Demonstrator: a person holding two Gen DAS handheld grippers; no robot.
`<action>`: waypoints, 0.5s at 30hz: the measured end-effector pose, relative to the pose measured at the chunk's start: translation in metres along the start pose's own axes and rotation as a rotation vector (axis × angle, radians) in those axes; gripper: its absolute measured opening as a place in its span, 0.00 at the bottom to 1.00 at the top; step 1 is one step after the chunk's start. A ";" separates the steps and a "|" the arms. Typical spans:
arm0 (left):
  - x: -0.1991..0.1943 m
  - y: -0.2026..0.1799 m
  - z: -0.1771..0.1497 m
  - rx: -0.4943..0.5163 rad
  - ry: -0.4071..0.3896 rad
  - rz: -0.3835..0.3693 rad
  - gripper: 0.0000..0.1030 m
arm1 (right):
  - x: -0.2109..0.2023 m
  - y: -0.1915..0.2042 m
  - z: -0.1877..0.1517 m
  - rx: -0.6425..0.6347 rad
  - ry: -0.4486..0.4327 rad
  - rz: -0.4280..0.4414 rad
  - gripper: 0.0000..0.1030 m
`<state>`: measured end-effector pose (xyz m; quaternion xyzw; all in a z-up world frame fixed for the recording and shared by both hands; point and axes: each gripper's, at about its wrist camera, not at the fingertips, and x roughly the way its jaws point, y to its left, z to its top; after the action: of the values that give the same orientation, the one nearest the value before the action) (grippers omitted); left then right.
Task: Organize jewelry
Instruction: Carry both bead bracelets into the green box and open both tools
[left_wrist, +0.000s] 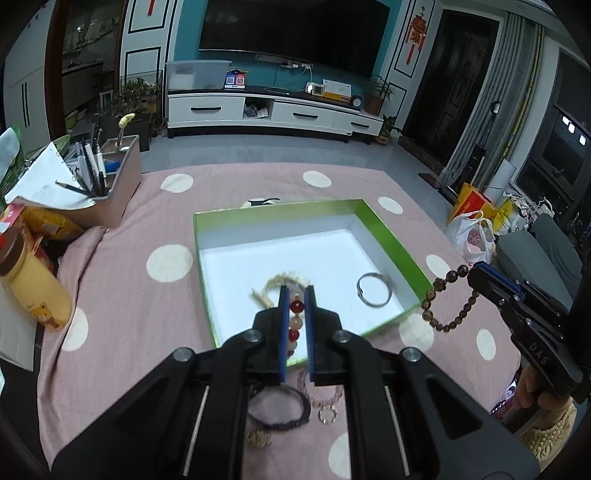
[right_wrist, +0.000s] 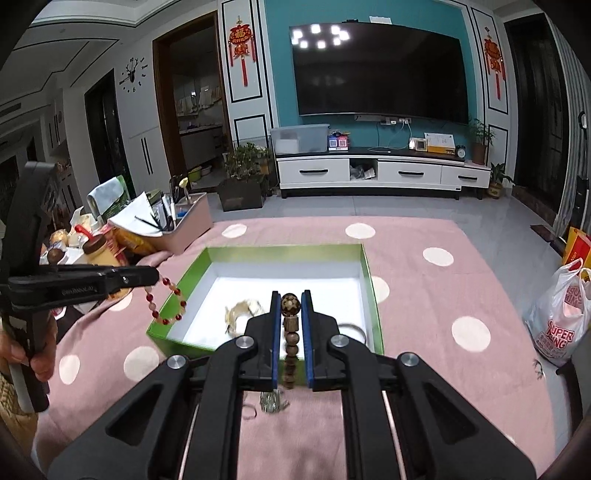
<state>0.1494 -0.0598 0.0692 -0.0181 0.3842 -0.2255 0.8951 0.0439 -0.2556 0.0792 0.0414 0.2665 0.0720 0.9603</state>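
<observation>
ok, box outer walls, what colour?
Green outside, white inside; the box shows it best in the right wrist view.

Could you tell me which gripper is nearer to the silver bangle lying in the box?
Right. The right gripper hangs just beside the silver bangle, over the box's near right corner; the left gripper is farther, over the near left.

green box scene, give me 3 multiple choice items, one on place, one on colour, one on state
1. Where is the silver metal bangle?
A. inside the green-walled white-floored box
B. on the pink polka-dot cloth
C. in the left gripper

2. What colour are the beads of the bracelet in the right gripper?
A. blue
B. brown
C. white

3. The red and peach bead bracelet is:
A. lying in the box
B. on the floor
C. hanging from the left gripper

Answers: A, it lies on the box floor; B, brown patterned beads sit between the fingers; C, it dangles beside the box's left wall.
</observation>
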 end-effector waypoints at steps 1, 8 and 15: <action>0.003 0.001 0.002 -0.002 0.002 0.004 0.07 | 0.003 -0.001 0.003 0.001 -0.001 0.000 0.10; 0.038 0.007 0.009 -0.013 0.057 0.025 0.07 | 0.028 -0.009 0.015 0.021 0.010 -0.001 0.10; 0.065 0.015 0.010 -0.002 0.098 0.053 0.07 | 0.055 -0.012 0.017 0.028 0.044 -0.006 0.10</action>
<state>0.2014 -0.0752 0.0297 0.0021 0.4284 -0.2019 0.8808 0.1005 -0.2593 0.0651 0.0526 0.2889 0.0662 0.9536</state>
